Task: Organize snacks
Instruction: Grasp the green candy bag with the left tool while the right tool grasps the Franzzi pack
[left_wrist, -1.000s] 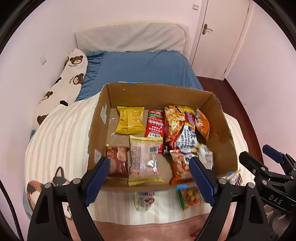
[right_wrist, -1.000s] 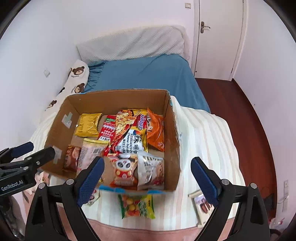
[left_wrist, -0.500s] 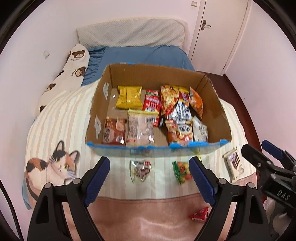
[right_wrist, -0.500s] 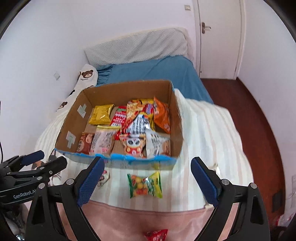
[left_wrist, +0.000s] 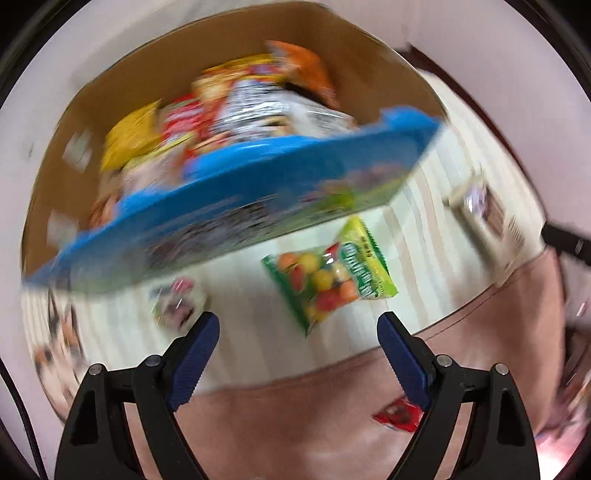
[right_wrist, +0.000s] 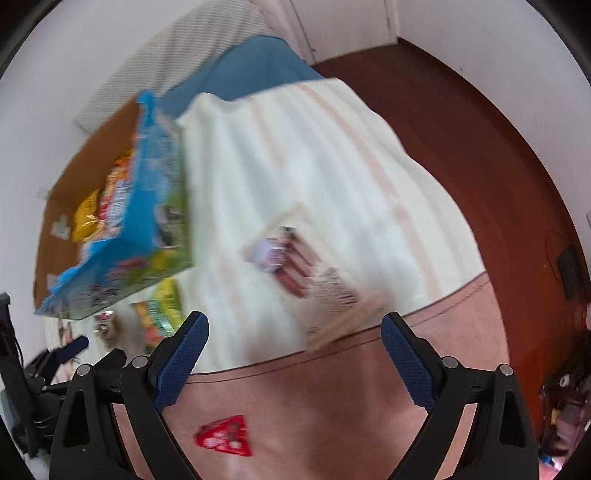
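Both tongs released and empty: left gripper (left_wrist: 298, 326) aimed at green candy bag (left_wrist: 330, 273), right gripper (right_wrist: 294, 326) at cream wafer pack (right_wrist: 295, 254), likely next picks for snack box (left_wrist: 236, 206)

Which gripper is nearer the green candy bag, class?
Left. The left gripper hangs just short of the green candy bag, jaws open. The right gripper faces the brown packet, the bag off to its left.

Striped cream blanket (right_wrist: 332, 166) over pink cover (right_wrist: 332, 406); blue sheet (right_wrist: 251, 66), dark wood floor (right_wrist: 480, 147), white door (right_wrist: 340, 22).
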